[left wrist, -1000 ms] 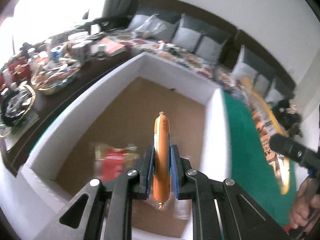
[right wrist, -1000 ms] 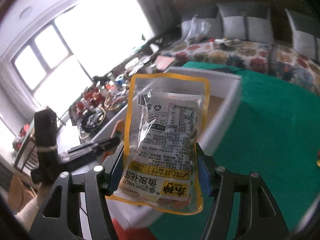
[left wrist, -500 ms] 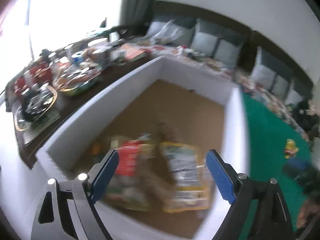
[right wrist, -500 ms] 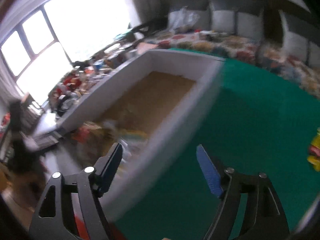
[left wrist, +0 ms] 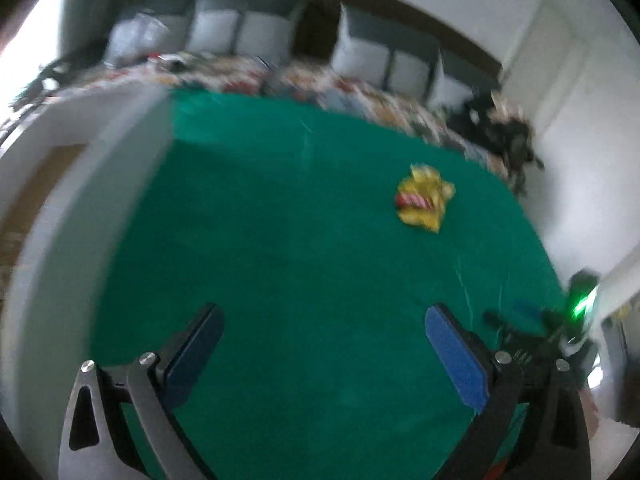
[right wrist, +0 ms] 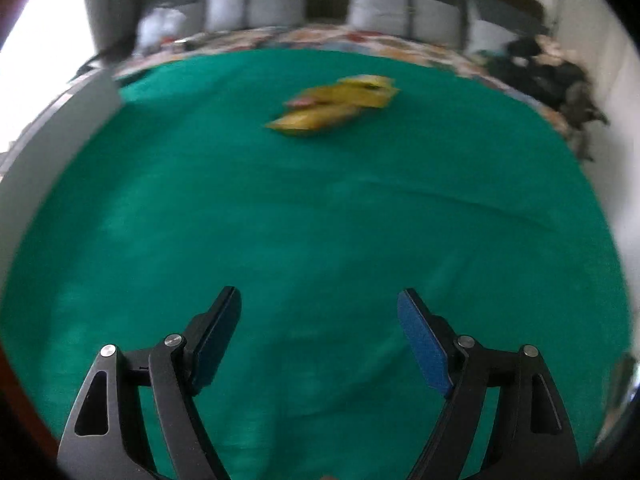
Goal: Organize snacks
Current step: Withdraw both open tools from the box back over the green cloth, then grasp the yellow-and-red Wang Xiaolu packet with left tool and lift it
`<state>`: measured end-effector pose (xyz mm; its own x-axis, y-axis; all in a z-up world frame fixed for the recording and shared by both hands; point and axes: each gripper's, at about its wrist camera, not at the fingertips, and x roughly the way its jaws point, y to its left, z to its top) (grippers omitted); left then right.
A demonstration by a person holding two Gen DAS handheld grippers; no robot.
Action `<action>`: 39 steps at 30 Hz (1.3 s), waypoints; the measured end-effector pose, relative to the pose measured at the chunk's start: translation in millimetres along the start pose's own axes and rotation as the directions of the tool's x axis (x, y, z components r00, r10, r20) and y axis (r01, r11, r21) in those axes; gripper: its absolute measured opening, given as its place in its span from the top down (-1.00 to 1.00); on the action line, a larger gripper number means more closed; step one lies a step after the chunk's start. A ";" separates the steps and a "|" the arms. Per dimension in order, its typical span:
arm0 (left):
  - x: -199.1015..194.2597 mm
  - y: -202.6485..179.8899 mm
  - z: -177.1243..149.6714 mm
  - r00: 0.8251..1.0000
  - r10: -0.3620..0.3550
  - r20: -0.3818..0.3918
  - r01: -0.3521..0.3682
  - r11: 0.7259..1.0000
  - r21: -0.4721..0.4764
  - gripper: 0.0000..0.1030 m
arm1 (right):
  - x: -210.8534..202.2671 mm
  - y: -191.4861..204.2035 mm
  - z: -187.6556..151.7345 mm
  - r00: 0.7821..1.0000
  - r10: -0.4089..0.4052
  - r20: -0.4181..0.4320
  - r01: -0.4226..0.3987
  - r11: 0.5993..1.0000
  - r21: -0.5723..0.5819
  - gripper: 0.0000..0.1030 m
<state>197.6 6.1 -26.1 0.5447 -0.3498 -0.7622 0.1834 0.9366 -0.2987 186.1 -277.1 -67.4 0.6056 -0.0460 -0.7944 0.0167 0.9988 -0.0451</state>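
Observation:
A small heap of yellow snack packets [left wrist: 424, 199] lies on the green cloth [left wrist: 300, 240], ahead and to the right of my left gripper [left wrist: 322, 346], which is open and empty. The packets also show, blurred, in the right wrist view [right wrist: 336, 110], ahead of my right gripper [right wrist: 319, 326], which is open and empty. The white box [left wrist: 68, 216] with a brown floor stands at the left edge of the left wrist view; its contents are hidden. The right gripper also shows at the right edge of the left wrist view [left wrist: 552, 328].
A sofa with grey cushions [right wrist: 256, 12] and a patterned cover [left wrist: 320, 84] runs along the far side of the cloth. A dark pile [right wrist: 552, 76] sits at its right end. A white wall [left wrist: 580, 140] is on the right.
Both grippers let go of their snacks, the sausage and the peanut bag, over the white box and opened. Both then swung right, away from the box, toward the green cloth.

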 end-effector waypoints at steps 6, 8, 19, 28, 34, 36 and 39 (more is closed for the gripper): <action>101.8 -55.0 -1.4 0.995 0.055 -0.081 -0.052 0.998 0.032 -0.94 | 7.1 -59.7 -2.0 0.998 -0.049 0.046 0.042 0.988 0.152 -0.61; 118.6 -64.6 -3.6 0.994 0.073 -0.082 -0.069 0.996 0.055 -0.94 | 9.9 -65.7 3.1 0.997 -0.056 0.045 0.048 0.985 0.166 -0.61; 152.6 -90.0 -11.0 0.982 0.186 -0.016 -0.178 0.960 0.215 -0.97 | 24.6 -92.2 3.8 0.999 -0.047 0.015 0.042 0.967 0.253 -0.61; 155.2 -89.2 -9.4 0.982 0.188 -0.017 -0.180 0.961 0.211 -1.00 | 31.7 -91.8 1.9 0.998 -0.064 -0.006 0.063 0.967 0.246 -0.63; 155.7 -89.3 -9.1 0.982 0.188 -0.018 -0.180 0.961 0.212 -1.00 | 34.5 -88.0 0.2 0.996 -0.085 0.005 0.082 0.973 0.215 -0.77; 155.4 -89.0 -9.1 0.982 0.188 -0.018 -0.180 0.961 0.212 -1.00 | 34.3 -89.0 0.0 0.996 -0.085 0.004 0.082 0.973 0.216 -0.78; 155.5 -89.1 -9.0 0.982 0.188 -0.018 -0.180 0.960 0.212 -1.00 | 34.7 -89.3 0.0 0.997 -0.083 0.002 0.081 0.973 0.215 -0.82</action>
<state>258.6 -131.9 -123.2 0.5551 -0.1679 -0.8147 0.2518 0.9674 -0.0278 205.7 -367.9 -91.0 0.6033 -0.1291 -0.7870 0.2367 0.9713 0.0221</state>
